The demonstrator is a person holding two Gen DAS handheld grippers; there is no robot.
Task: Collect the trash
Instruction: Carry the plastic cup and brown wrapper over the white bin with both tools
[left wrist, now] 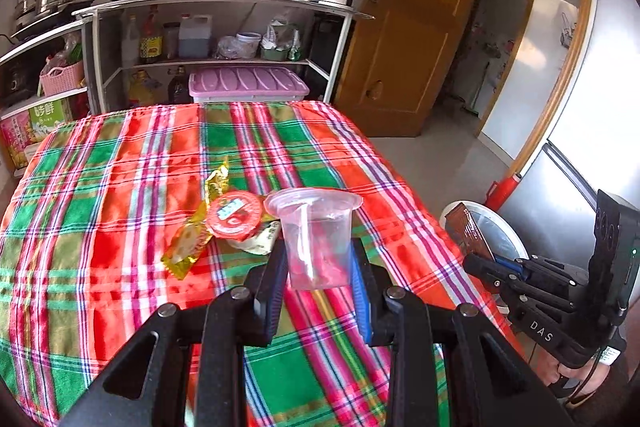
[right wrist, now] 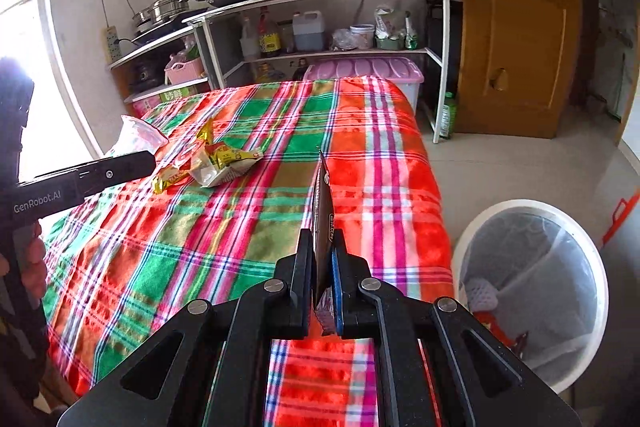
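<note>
Clamped between the left gripper's (left wrist: 320, 263) blue pads, a clear plastic cup (left wrist: 314, 235) stands upright above the plaid tablecloth (left wrist: 120, 187). Just left of it lie a red-lidded tub (left wrist: 236, 215) and a yellow wrapper (left wrist: 188, 243). At right, the right gripper (right wrist: 322, 255), marked "DAS", pinches a flat brown packet (right wrist: 322, 223) edge-on, near the white bin (right wrist: 532, 287) lined with a bag. "GenRobot.AI" shows on the other tool's side.

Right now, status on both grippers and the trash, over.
Left gripper shut on clear plastic cup. Right gripper shut on dark flat wrapper. Yellow wrappers and red-lidded cup left on table. White bin beside table, path clear.
</note>
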